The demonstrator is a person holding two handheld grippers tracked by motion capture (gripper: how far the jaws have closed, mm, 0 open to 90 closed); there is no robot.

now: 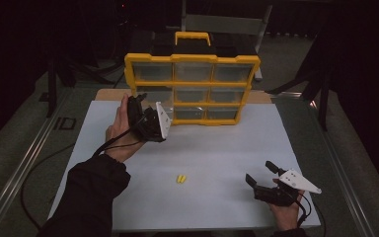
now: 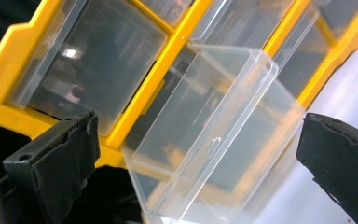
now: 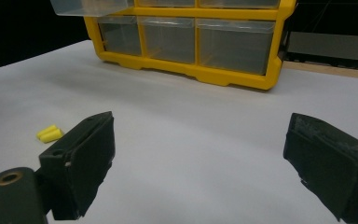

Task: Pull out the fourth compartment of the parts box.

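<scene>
A yellow organizer [image 1: 192, 60] with clear drawers stands at the back of the white mat. One clear drawer [image 2: 214, 135] in its left column is pulled out, also seen in the right gripper view [image 3: 88, 7]. My left gripper [image 1: 134, 101] is held up just in front of that drawer. Its jaws are open, with the pads [image 2: 65, 158] clear of the plastic. Two small yellow foam plugs [image 1: 181, 178] lie side by side on the mat. My right gripper [image 1: 260, 173] rests open near the front right with nothing between its jaws, the plugs [image 3: 50, 133] off to its left.
The white mat [image 1: 217, 143] covers a wooden tabletop with dark surroundings. The organizer has a yellow carry handle [image 1: 192, 36] on top. A black cable [image 1: 54, 158] trails from the left hand off the mat's left edge.
</scene>
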